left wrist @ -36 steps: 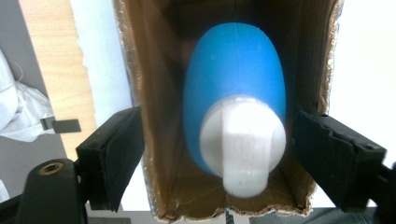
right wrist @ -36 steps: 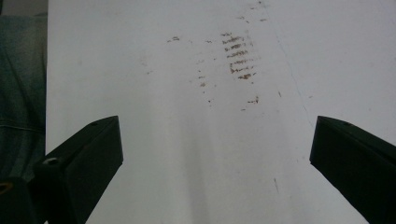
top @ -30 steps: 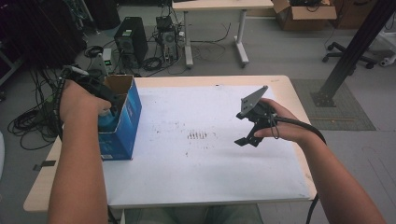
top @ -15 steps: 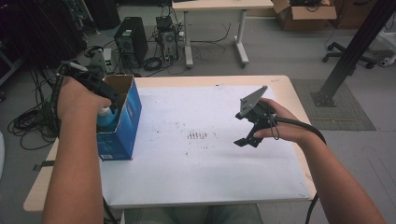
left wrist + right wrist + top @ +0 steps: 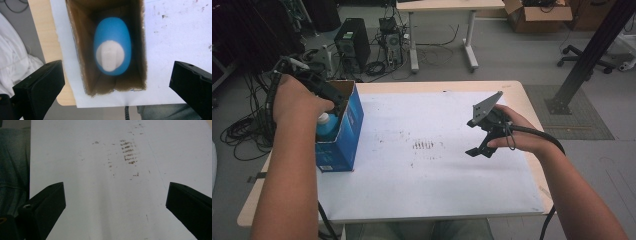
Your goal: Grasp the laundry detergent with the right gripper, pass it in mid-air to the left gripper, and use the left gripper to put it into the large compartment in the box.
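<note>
A blue bottle [image 5: 112, 37] with a white cap [image 5: 110, 56] stands inside an open blue cardboard box [image 5: 347, 132] at the table's left edge; the bottle [image 5: 326, 125] peeks out beside my hand. My left gripper [image 5: 117, 72] hovers right over the box's opening. Its jaws have just been opening and now stand wide open, well apart from the bottle, with nothing pressed between them. My left gripper [image 5: 334, 102] points down at the box. My right gripper [image 5: 478, 150] hangs open over the white sheet at the right, empty [image 5: 115, 192].
A white sheet [image 5: 437, 180] with brown smudges [image 5: 128, 151] covers most of the wooden table [image 5: 532, 115]. Behind the table are computer towers [image 5: 352, 40], cables, another table [image 5: 437, 7] and a black post [image 5: 587, 55] at the right.
My left hand has lifted up from the box with its jaws spreading apart; the bottle stays in the box. The right hand has not moved.
</note>
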`<state>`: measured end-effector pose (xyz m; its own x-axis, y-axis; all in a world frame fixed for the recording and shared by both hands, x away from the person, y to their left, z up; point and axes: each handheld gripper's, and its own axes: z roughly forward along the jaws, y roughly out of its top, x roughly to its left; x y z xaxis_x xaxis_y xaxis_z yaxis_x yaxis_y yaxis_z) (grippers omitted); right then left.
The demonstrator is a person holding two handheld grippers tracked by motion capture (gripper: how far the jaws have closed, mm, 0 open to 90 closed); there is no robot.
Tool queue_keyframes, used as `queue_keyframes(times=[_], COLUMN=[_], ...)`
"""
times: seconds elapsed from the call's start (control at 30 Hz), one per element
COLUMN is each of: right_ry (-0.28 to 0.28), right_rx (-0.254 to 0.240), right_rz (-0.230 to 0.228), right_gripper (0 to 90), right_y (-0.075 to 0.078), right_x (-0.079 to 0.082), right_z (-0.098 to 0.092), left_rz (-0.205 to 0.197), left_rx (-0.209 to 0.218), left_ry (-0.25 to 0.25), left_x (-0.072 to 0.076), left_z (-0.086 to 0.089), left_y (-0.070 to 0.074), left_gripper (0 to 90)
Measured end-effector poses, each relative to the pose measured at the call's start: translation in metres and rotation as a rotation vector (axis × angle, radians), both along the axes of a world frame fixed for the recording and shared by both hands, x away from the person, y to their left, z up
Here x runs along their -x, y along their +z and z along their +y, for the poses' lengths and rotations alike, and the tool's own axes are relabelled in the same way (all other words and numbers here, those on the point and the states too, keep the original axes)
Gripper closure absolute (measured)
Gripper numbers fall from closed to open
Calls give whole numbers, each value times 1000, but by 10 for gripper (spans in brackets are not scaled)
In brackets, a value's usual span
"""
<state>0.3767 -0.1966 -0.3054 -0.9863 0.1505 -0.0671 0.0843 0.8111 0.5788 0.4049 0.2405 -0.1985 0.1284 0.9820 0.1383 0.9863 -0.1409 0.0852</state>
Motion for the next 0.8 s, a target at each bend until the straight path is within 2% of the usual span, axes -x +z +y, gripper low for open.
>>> queue_keyframes(times=[0.2,0.47,0.6,0.8], right_ry=[-8,-16,-17,-25], right_rx=[2,6,10,33], right_rz=[-1,-2,-1,-4], right_gripper=[29,29,30,30], right_y=[2,5,7,12], right_x=[-1,-2,-1,-1], right_z=[-3,-7,-8,-11], left_rz=[-12,-38,-44,-40], left_rx=[-7,1,-16,-6], left_ry=[-78,-222,-330,-477], left_x=[4,11,14,17], left_z=[-14,-40,-55,-73], left_y=[19,49,60,71], left_gripper=[2,2,2,2])
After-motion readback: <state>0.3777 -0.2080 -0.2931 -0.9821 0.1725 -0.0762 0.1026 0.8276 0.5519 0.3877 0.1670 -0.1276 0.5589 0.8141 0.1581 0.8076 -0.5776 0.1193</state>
